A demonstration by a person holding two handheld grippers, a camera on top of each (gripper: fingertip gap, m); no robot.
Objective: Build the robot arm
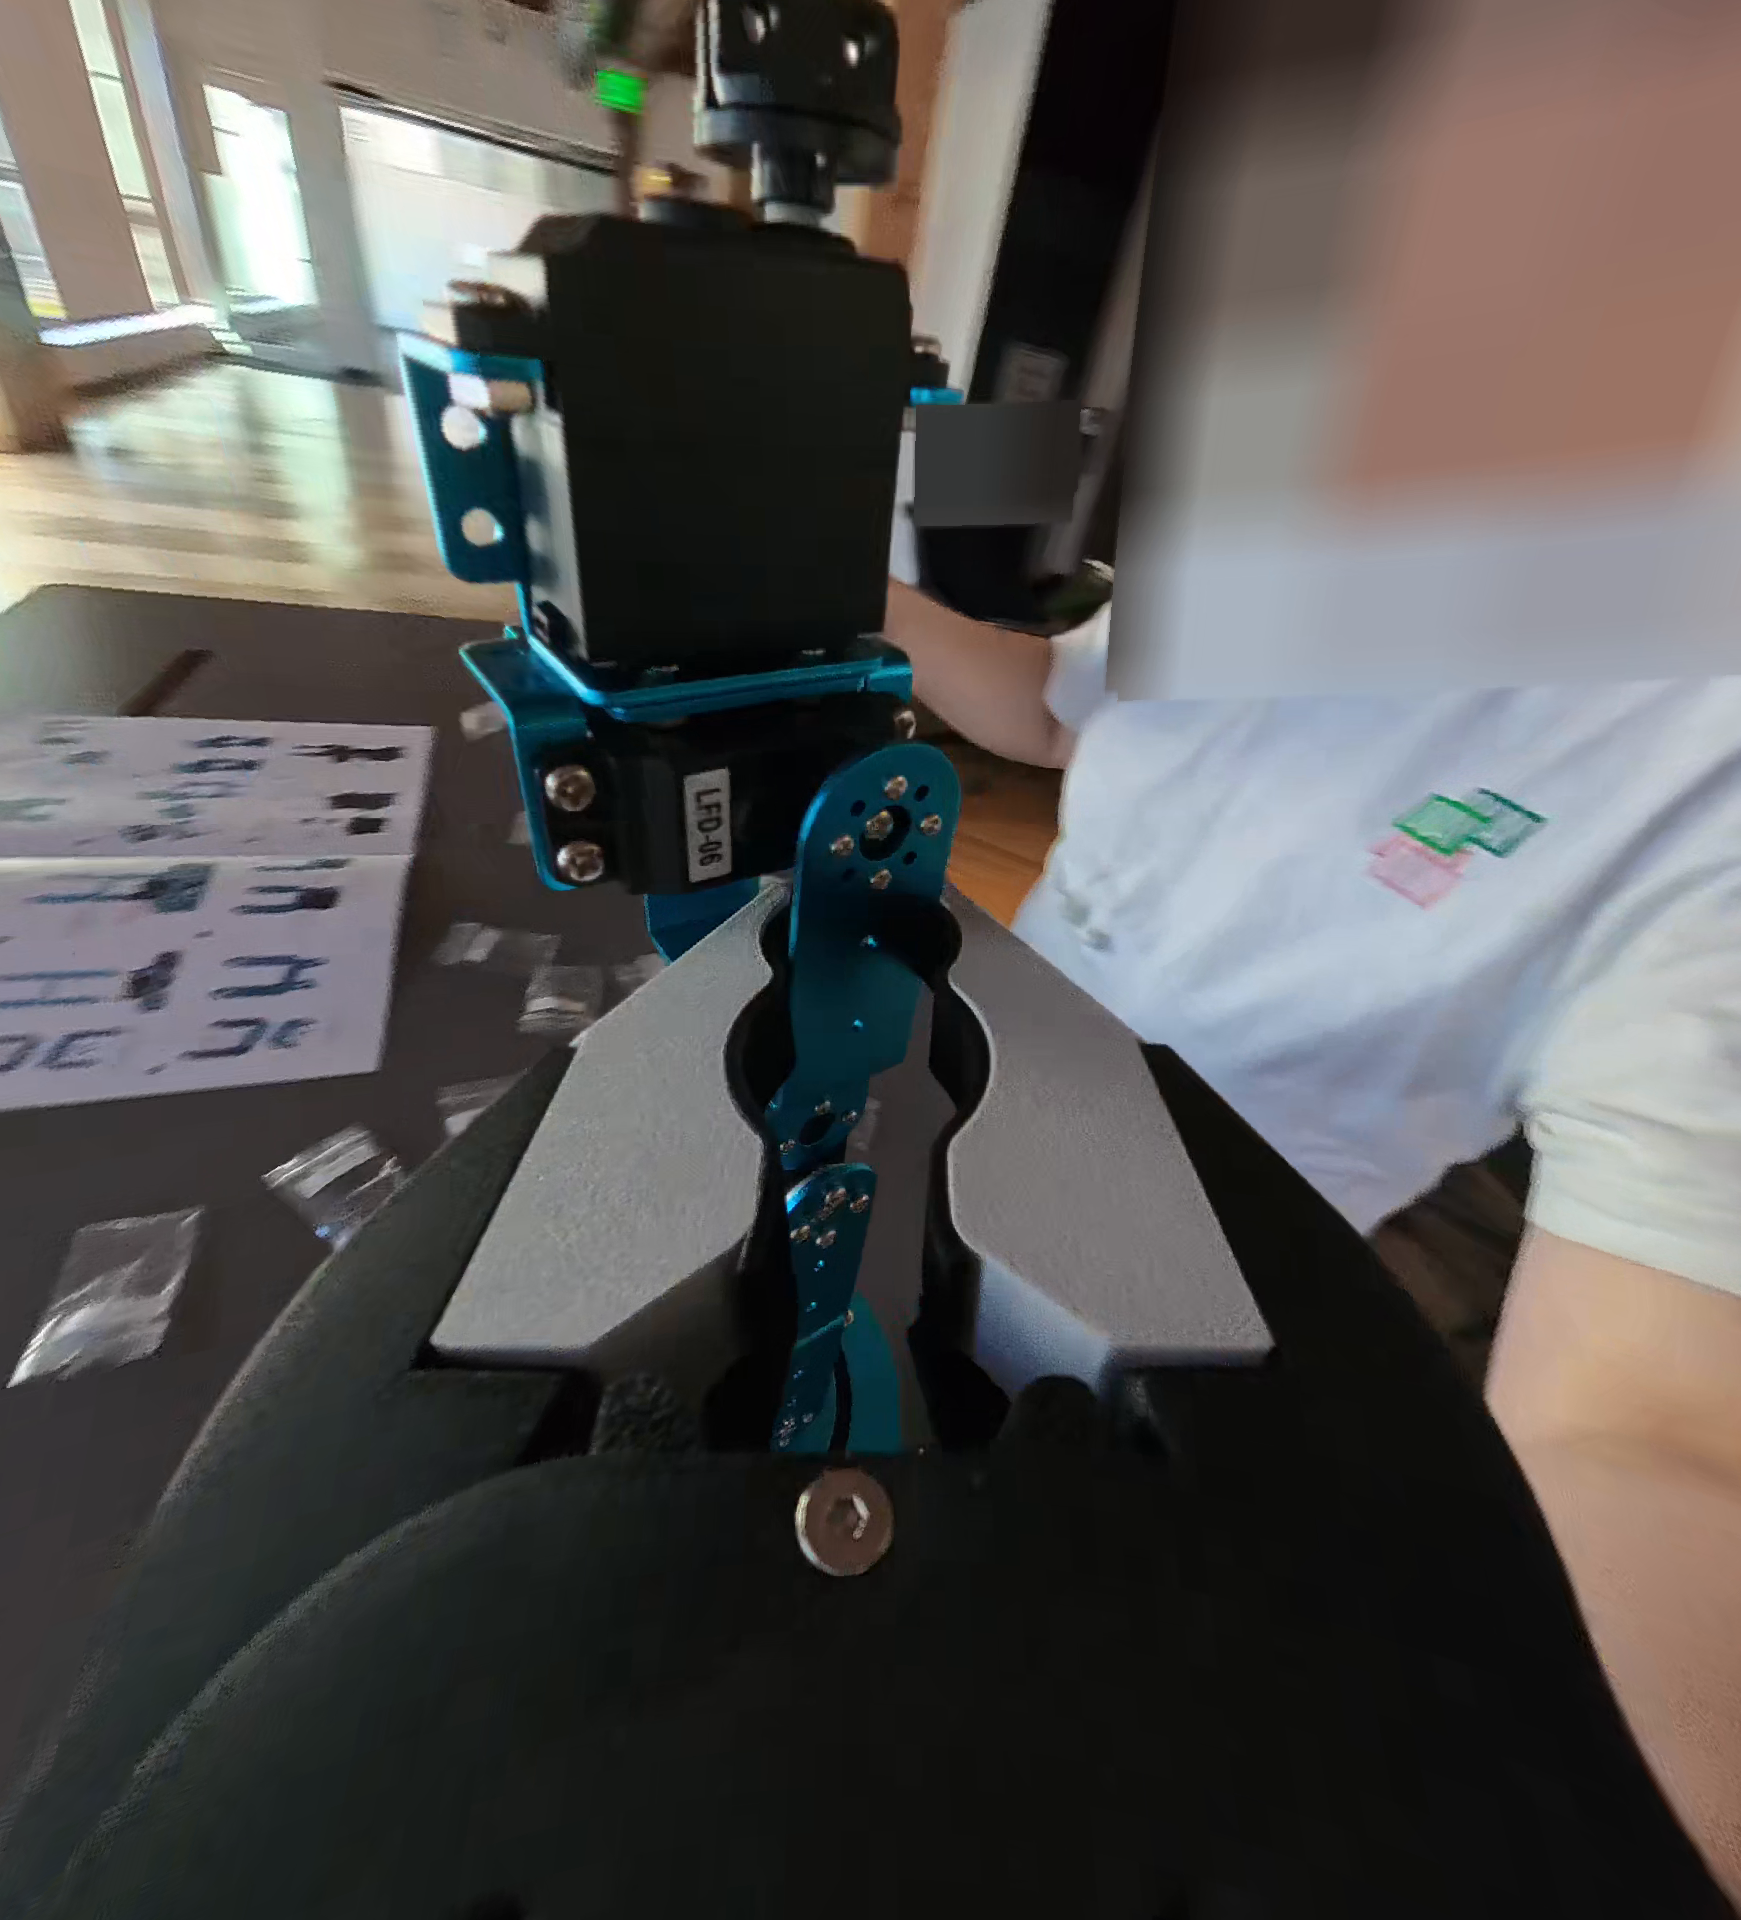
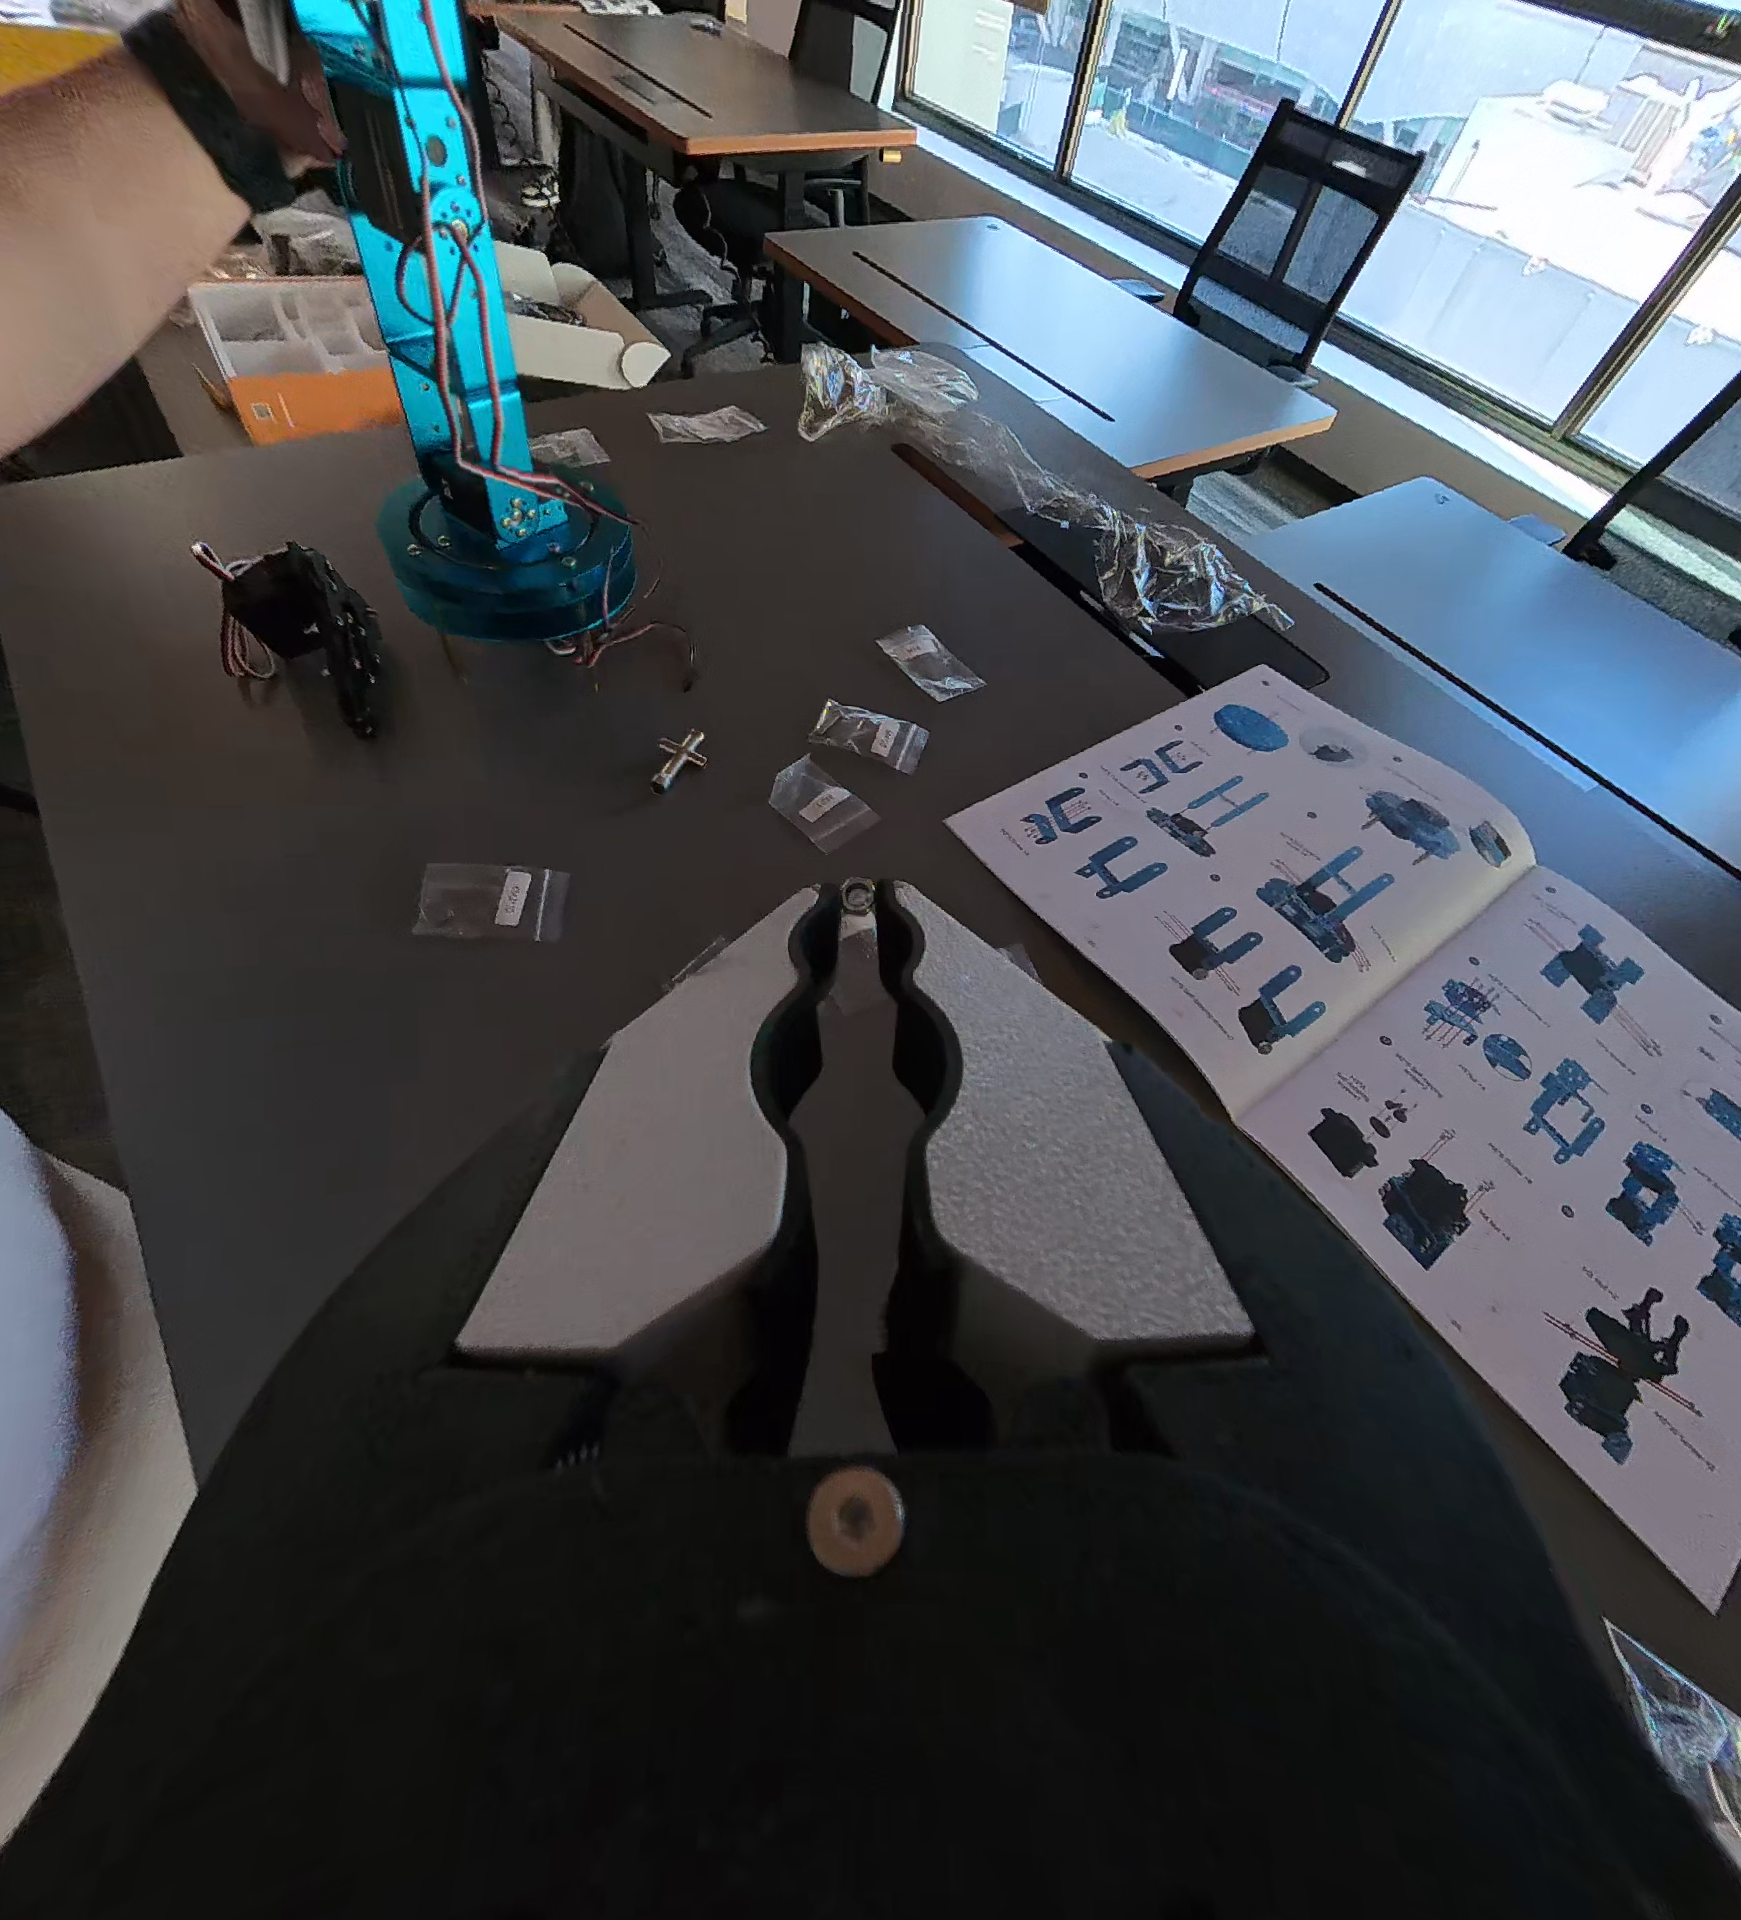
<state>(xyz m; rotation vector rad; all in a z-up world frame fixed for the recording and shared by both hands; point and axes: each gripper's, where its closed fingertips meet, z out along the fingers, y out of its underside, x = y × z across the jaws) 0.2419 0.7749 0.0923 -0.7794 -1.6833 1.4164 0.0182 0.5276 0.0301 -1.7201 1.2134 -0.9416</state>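
My left gripper (image 1: 866, 914) is shut on a blue metal link (image 1: 861, 977) of a small blue robot arm with black servos (image 1: 720, 457), held above the dark table (image 1: 170, 1299). In the right wrist view the same blue arm (image 2: 440, 260) stands on its round blue base (image 2: 513, 561) at the table's far left, with a person's forearm (image 2: 66, 229) beside it. My right gripper (image 2: 858, 899) is shut on a small round silver part (image 2: 858, 894) at its fingertips, above the middle of the table.
A black servo claw piece (image 2: 310, 634), a cross-shaped metal wrench (image 2: 681, 758) and several small clear bags (image 2: 492, 902) lie on the table. An open instruction booklet (image 2: 1417, 1039) lies at the right, crumpled plastic wrap (image 2: 1032, 488) behind it. A person in a white shirt (image 1: 1365, 935) stands close. My hands' fingertips stand some 35 cm from each other.
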